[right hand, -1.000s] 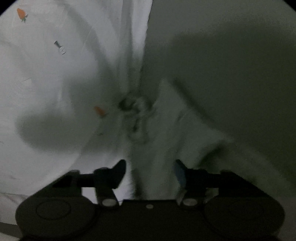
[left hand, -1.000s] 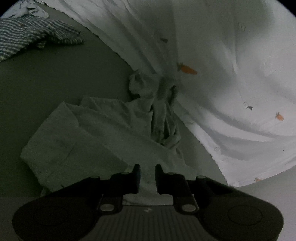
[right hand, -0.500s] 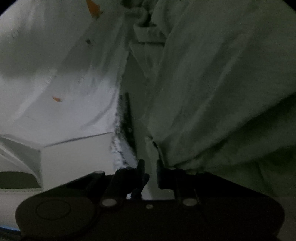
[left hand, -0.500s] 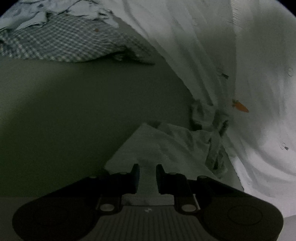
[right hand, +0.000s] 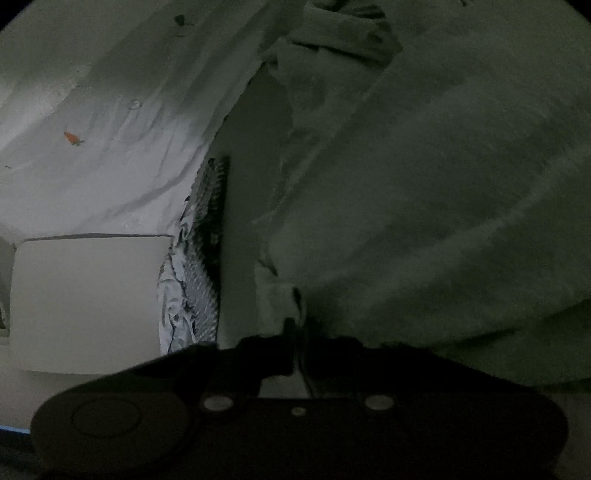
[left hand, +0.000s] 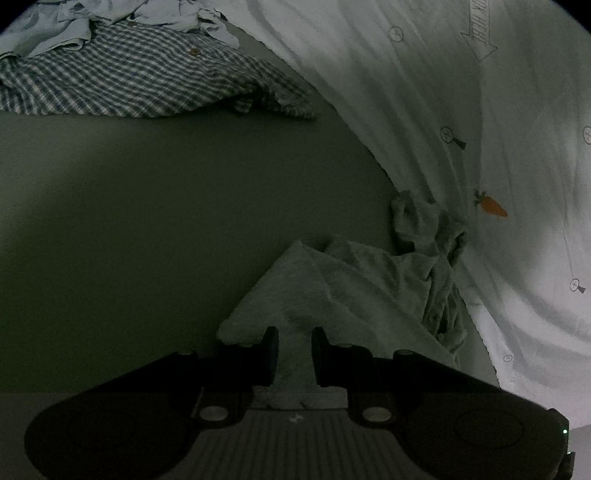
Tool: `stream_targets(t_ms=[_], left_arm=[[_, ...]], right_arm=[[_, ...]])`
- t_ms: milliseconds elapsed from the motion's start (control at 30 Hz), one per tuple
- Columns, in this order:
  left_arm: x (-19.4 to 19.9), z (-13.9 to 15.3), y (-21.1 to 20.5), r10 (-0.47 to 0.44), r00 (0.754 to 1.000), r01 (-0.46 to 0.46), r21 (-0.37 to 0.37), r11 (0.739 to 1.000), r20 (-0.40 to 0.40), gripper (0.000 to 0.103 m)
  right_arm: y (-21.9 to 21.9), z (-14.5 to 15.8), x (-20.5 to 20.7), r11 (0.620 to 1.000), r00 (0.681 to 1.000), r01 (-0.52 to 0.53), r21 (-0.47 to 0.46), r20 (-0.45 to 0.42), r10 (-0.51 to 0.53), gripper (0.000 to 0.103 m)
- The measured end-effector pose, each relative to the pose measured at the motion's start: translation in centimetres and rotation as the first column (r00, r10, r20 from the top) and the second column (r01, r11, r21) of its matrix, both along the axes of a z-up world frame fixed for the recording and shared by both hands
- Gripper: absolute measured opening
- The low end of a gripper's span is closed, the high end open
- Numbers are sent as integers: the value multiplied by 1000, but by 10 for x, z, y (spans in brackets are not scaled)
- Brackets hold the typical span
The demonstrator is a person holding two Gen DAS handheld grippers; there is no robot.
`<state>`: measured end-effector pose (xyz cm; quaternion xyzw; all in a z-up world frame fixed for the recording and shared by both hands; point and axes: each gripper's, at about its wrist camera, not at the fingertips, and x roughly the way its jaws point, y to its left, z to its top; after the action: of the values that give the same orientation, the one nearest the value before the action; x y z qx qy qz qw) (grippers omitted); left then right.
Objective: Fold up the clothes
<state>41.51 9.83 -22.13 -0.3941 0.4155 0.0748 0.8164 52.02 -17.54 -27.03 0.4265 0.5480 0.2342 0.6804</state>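
A pale grey-green garment [left hand: 354, 288] lies crumpled on the dark green surface [left hand: 166, 206], its bunched end beside a white printed sheet. My left gripper [left hand: 294, 341] is shut on a fold of this garment at its near edge. In the right wrist view the same garment [right hand: 424, 192] fills the right half, hanging in broad folds. My right gripper [right hand: 297, 332] is shut on its edge, the jaws nearly touching with cloth between them.
A white sheet with small carrot prints [left hand: 480, 110] covers the right side and shows in the right wrist view [right hand: 110, 129]. A blue checked shirt [left hand: 140, 81] and a light blue garment [left hand: 55, 33] lie at the back left. A white box [right hand: 88, 302] and a patterned cloth [right hand: 195, 280] sit lower left.
My right gripper closed from open onto the garment's edge and came in close. My left gripper, still shut on the garment, drew it back, so the checked shirt came into fuller view.
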Motion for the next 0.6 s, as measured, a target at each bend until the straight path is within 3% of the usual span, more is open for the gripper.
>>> stream_targets(t_ms=[333,600], left_arm=[[9,10,-21,-71,998,70,58,996,-1,22],[35,6,-51,-173,985,173,121,977,-14,22]], right_arm=[[-56,42,-3,996,982,83,-29,174,-76,3],[-114,41,-5,977,962,193,-89,216,-170,3]])
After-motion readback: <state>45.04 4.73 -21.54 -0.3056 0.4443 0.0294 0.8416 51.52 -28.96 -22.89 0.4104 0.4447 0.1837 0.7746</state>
